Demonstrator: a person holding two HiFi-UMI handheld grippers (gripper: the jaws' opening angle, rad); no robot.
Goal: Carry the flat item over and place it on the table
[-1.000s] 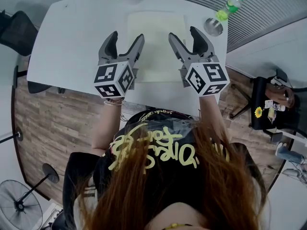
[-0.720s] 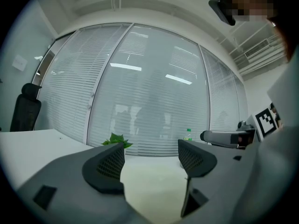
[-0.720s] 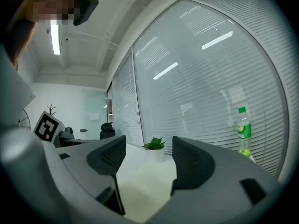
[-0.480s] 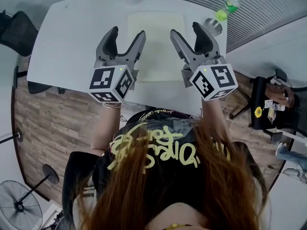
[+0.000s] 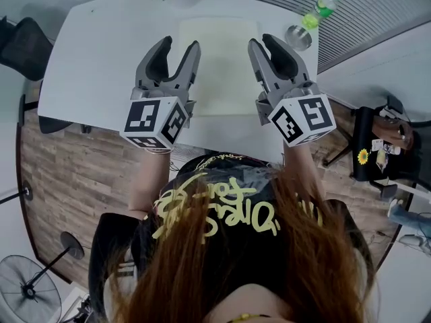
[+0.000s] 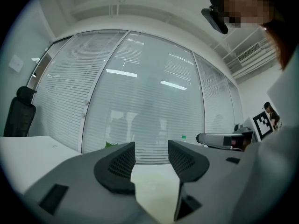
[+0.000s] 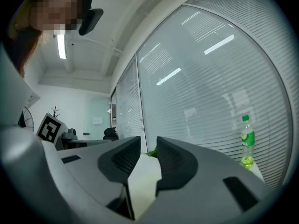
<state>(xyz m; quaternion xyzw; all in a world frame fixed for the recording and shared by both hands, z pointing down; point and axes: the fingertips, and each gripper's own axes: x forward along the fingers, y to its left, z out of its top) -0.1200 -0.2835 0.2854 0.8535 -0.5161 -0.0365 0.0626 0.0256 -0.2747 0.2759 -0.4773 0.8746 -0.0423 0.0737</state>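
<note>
Head view shows the flat item, a pale cream sheet [image 5: 222,73], lying spread on the white worktop [image 5: 94,52], about in the middle between left and right. Its near edge is close to the near edge of the worktop. It looks flat, and no corner seems to be folded.

The left gripper [image 5: 180,46] and the right gripper [image 5: 262,41] are held above the near part of the sheet, one over each side of it, and they point level toward the far blinds. Both pairs of jaws have just been closing. The left gripper view shows a moderate gap between the jaws with nothing in it. The right gripper view shows a narrower gap, also with nothing in it.

To my judgement the placing is done, and the step in hand is to take the hands away cleanly. To do this well, the person should bring both grippers back toward the body at the same height, so that no jaw tip catches the near edge of the sheet and drags it. The person should also see that the sheet rests wholly on the worktop, apart from the round metal cup [image 5: 299,38] and the green bottle [image 5: 323,9] at the far right.
</note>
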